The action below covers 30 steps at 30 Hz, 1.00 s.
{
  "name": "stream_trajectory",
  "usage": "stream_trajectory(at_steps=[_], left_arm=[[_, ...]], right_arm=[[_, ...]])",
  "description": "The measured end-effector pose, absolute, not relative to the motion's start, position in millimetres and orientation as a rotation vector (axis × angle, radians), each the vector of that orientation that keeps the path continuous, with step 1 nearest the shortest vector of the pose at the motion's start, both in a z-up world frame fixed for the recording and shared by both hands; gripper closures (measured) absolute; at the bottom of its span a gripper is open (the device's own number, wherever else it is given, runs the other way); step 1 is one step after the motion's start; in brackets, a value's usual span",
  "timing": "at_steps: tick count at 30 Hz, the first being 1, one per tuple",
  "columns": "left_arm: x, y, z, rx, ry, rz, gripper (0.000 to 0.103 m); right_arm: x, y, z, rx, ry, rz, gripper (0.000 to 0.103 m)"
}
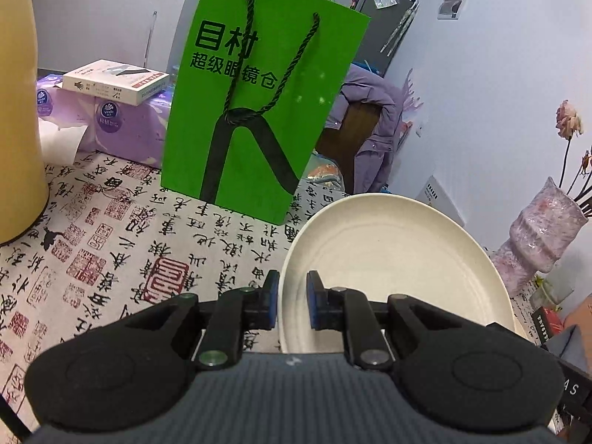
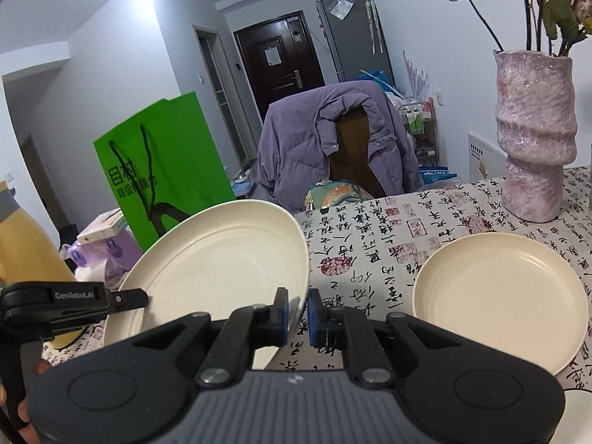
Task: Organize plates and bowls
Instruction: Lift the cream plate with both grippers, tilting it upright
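Observation:
A cream plate (image 1: 392, 259) hangs tilted above the table, gripped from both sides. My left gripper (image 1: 293, 301) is shut on its left rim, the blue pads pinching the edge. In the right wrist view the same plate (image 2: 218, 262) rises to the left, and my right gripper (image 2: 298, 312) is shut on its right rim. The left gripper (image 2: 122, 301) reaches in from the left there. A second cream plate (image 2: 499, 299) lies flat on the calligraphy tablecloth (image 2: 370, 251), to the right of my right gripper.
A green paper bag (image 1: 259, 111) stands behind the held plate, with tissue packs (image 1: 111, 122) and a book to its left. A yellow jug (image 1: 18, 111) is at far left. A pink vase (image 2: 532, 137) with dried flowers stands at right. A chair with a purple jacket (image 2: 333, 140) is beyond the table.

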State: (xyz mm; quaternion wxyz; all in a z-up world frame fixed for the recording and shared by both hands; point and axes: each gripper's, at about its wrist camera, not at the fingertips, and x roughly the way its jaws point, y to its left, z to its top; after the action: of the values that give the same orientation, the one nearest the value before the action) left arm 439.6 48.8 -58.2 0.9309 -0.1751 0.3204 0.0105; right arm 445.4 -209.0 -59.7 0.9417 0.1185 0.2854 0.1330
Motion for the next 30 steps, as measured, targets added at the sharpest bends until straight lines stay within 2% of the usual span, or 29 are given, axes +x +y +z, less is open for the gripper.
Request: stream_trajectory(at_steps=[30], left_arm=[[349,31,-14,-0.304,0.619,0.050,0.087]], right_arm=[[358,-226,-28,0.301,0.529,0.319,0.093]])
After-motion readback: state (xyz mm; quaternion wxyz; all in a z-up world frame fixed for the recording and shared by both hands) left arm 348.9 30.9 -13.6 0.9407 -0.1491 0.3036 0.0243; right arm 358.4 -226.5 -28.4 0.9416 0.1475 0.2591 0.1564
